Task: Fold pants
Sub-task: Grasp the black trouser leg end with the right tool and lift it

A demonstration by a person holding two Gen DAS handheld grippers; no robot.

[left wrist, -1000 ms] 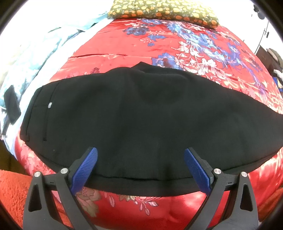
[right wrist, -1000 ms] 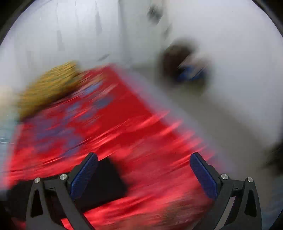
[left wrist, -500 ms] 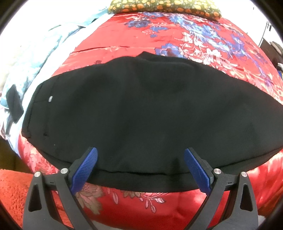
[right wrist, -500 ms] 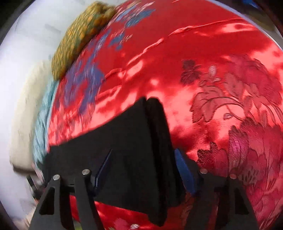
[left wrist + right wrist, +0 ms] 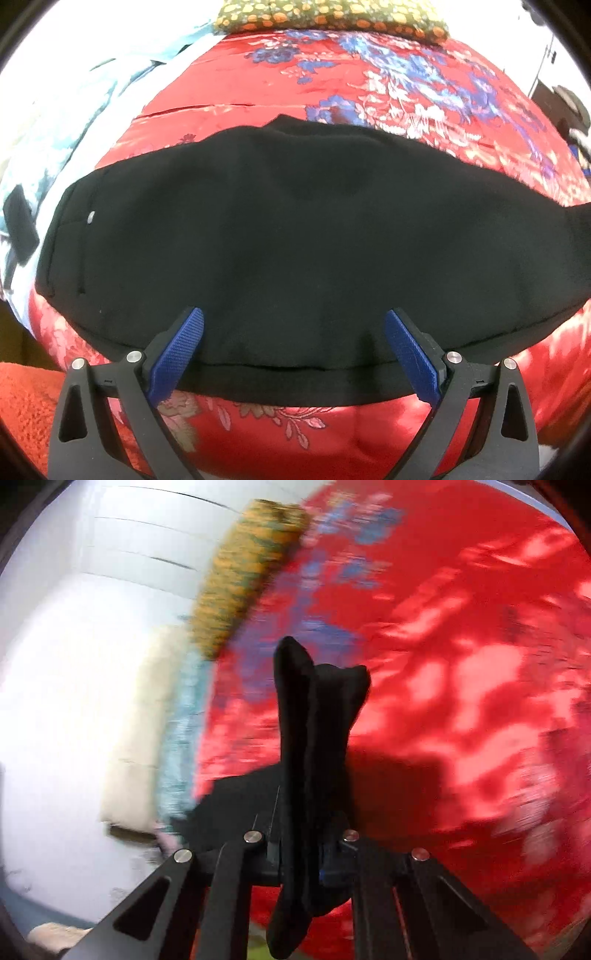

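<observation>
Black pants [image 5: 288, 229] lie flat across a red floral bedspread [image 5: 369, 96], waistband end at the left with a small white button. My left gripper [image 5: 293, 332] hovers open over the near edge of the pants, its blue pads wide apart and holding nothing. In the right wrist view my right gripper [image 5: 303, 853] is shut on a bunched end of the black pants [image 5: 306, 716], which stands up between the fingers and hangs below them. The picture there is smeared by motion.
A yellow-orange patterned pillow [image 5: 332, 16] lies at the far end of the bed. Light blue bedding [image 5: 62, 122] runs along the left side, with a small black object [image 5: 20, 225] on it. An orange fuzzy cloth [image 5: 26, 410] sits at the near left.
My right gripper swung down to the pants' end and closed on it, lifting the fabric. The left gripper stayed open over the near edge.
</observation>
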